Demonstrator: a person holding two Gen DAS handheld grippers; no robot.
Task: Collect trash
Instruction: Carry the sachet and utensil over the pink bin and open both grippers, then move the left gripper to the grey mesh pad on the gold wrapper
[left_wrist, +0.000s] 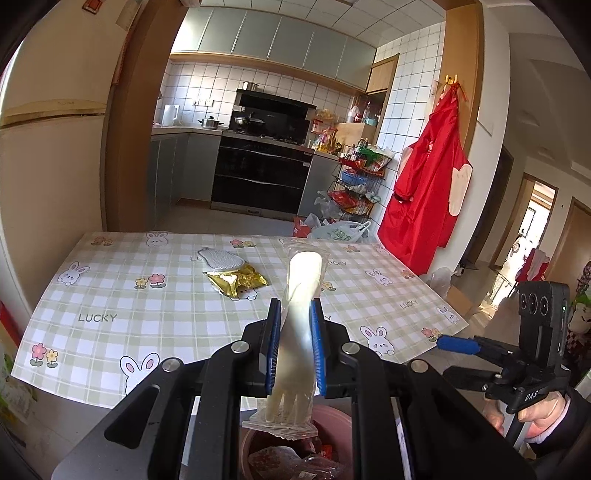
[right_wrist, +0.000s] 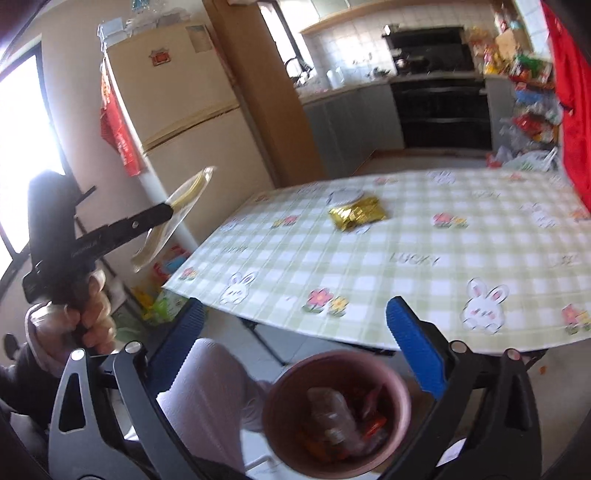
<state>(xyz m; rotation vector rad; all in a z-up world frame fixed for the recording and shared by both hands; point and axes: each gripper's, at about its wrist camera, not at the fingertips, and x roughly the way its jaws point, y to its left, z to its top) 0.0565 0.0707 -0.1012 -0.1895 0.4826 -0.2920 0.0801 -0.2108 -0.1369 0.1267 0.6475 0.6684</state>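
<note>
My left gripper (left_wrist: 294, 314) is shut on a clear packet holding a white plastic fork (left_wrist: 299, 325), held in the air above a pink trash bin (left_wrist: 332, 439) with wrappers in it. In the right wrist view the packet (right_wrist: 173, 218) hangs from the left gripper at the left. My right gripper (right_wrist: 295, 321) is open and empty above the same bin (right_wrist: 336, 410), in front of the table's near edge. A gold wrapper (left_wrist: 236, 282) (right_wrist: 356, 216) and a grey-white pouch (left_wrist: 219, 260) (right_wrist: 345, 195) lie together on the checked tablecloth.
The table (left_wrist: 147, 332) (right_wrist: 424, 258) has a green checked cloth with rabbits. A fridge (right_wrist: 177, 110) stands left of it. A red apron (left_wrist: 424, 192) hangs at the right. Bags and a wire rack (left_wrist: 354, 192) stand on the kitchen floor beyond.
</note>
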